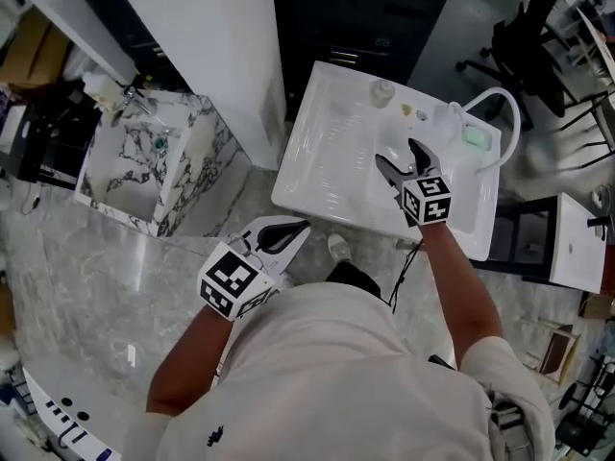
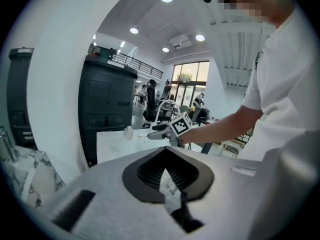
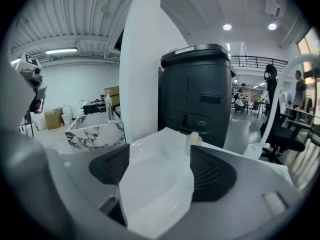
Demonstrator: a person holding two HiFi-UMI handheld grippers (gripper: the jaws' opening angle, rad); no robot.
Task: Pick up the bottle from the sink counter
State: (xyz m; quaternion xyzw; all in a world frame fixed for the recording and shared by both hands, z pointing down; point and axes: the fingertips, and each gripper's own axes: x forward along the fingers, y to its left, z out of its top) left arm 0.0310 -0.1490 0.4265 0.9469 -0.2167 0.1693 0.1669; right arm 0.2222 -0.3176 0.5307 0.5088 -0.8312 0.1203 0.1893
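Note:
A small pale bottle stands upright on the far rim of the white sink, near the dark cabinet behind it. My right gripper hovers open over the basin, short of the bottle, with nothing between its fingers. In the right gripper view the bottle shows just above the right pad, beyond my open right gripper. My left gripper is held low by the sink's near left corner, its jaws together and empty. From the left gripper view, the bottle is far off on the counter.
A marble-patterned basin stands to the left, with a white pillar between it and the sink. A curved white faucet hose and a green soap sit at the sink's right end. Office chairs stand at the back right.

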